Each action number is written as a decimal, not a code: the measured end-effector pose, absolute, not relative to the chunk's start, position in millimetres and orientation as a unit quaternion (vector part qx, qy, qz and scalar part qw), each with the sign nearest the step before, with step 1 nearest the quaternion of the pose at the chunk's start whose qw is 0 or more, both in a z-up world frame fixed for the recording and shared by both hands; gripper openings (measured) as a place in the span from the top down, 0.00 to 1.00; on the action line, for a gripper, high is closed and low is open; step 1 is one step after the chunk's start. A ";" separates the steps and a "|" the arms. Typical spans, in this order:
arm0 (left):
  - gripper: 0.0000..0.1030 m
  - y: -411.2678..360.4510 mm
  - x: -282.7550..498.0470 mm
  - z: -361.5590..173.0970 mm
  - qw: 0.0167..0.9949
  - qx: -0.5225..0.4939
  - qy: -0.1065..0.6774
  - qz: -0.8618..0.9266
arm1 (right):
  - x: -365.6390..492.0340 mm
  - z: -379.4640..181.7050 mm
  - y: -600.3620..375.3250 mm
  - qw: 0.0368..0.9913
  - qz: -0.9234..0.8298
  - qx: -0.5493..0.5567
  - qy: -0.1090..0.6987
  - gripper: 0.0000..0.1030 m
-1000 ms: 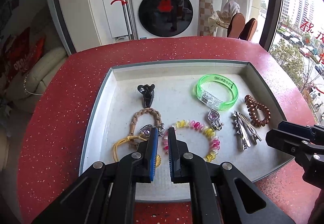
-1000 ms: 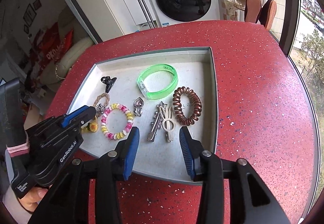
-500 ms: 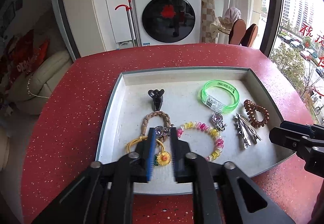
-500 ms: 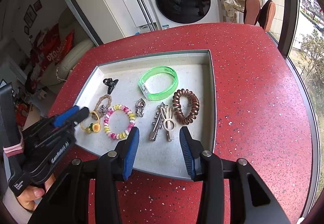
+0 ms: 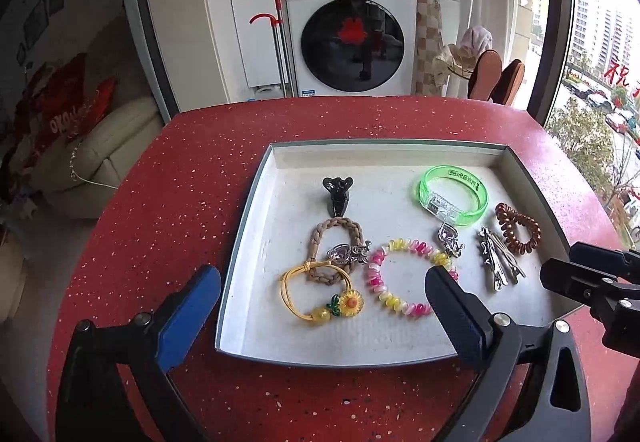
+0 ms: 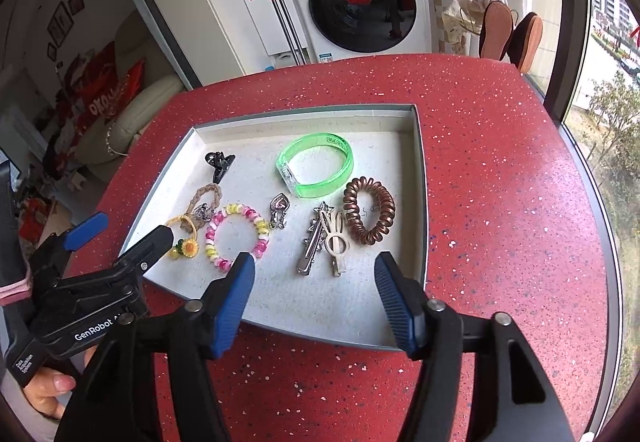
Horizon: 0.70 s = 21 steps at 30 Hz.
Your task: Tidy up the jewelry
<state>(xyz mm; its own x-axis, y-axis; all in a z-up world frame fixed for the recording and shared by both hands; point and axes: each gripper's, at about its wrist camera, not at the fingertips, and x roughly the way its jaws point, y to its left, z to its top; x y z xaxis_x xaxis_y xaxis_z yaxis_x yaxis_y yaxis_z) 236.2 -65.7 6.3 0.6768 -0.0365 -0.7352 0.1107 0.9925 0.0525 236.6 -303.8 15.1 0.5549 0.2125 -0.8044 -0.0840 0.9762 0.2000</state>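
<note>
My left gripper (image 5: 322, 300) just opened all the way, nothing in it. Right gripper (image 6: 314, 284) opened wider too, also empty. Yellow cord hair tie w/ sunflower charm (image 5: 320, 292) lies in the shallow grey tray (image 5: 240, 238) on the red speckled table (image 5: 160, 202), overlapping the tan braided loop (image 5: 334, 232).

The red speckled surface (image 5: 168, 202) carries one shallow grey tray (image 5: 244, 226); the jewelry lies inside this tray.
</note>
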 end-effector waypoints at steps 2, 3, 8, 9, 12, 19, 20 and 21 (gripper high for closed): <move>0.00 -65.5 234.8 5.6 0.914 0.047 0.401 -0.041 | 234.1 16.6 -300.3 0.883 0.076 0.056 0.460 0.25; 0.00 -65.4 234.0 5.0 0.913 0.047 0.402 -0.042 | 232.6 17.3 -298.8 0.885 0.070 0.049 0.457 0.23; 0.00 -62.4 229.6 2.9 0.912 0.039 0.407 -0.044 | 225.1 18.8 -292.9 0.892 0.048 0.029 0.448 0.19; 0.00 -61.3 229.4 2.1 0.911 0.038 0.408 -0.044 | 223.4 18.5 -292.0 0.894 0.045 0.028 0.446 0.17; 0.00 -57.8 223.4 -0.5 0.911 0.035 0.408 -0.042 | 218.4 16.7 -291.0 0.898 0.041 0.030 0.438 0.11; 0.00 -49.8 206.3 -4.1 0.912 0.033 0.406 -0.042 | 204.5 11.2 -289.7 0.904 0.030 0.038 0.425 0.00; 0.00 -49.3 204.0 -4.4 0.913 0.032 0.405 -0.041 | 202.4 11.1 -289.4 0.906 0.028 0.038 0.420 0.00; 0.00 -49.0 202.5 -4.8 0.913 0.032 0.405 -0.041 | 200.1 11.1 -289.0 0.909 0.024 0.037 0.415 0.00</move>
